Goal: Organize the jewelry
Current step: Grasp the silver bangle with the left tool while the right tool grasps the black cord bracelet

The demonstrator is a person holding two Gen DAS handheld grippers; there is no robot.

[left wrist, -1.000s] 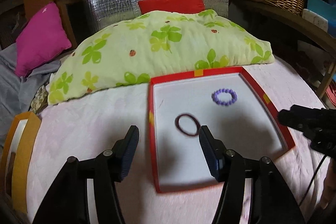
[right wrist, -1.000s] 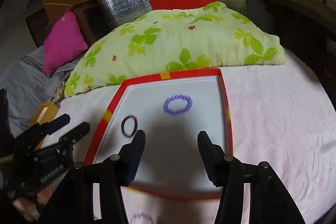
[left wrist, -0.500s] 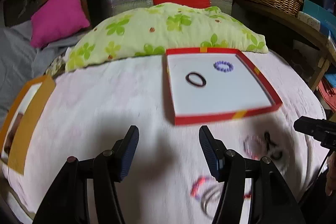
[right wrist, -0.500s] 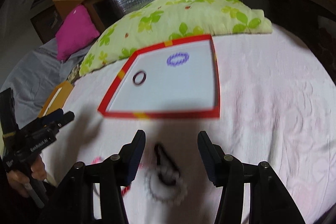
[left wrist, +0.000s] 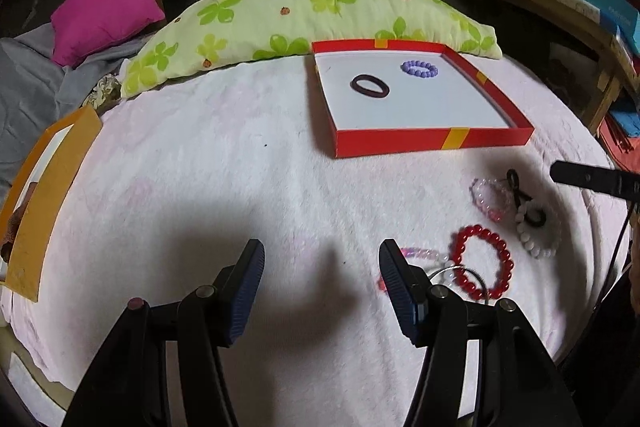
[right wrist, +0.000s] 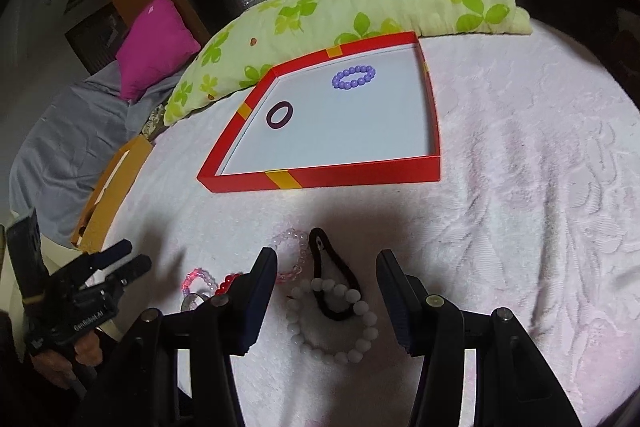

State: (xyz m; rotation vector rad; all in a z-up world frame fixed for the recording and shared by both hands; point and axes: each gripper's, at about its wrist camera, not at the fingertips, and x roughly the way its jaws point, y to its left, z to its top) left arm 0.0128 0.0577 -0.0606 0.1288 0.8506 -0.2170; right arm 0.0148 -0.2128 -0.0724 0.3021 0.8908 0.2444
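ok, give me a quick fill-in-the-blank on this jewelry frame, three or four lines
1. The red shallow box holds ____ pieces of jewelry.
2. The purple bead bracelet lies inside the box; the dark hair band next to it lies ____ the box.
3. The white bead bracelet lies between the fingers of the ____ tool.
4. The black elastic loop lies ____ the box.

Missing words: two; inside; right; outside

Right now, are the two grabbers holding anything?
Left gripper: open, holding nothing.
Right gripper: open, holding nothing, above the white bead bracelet.
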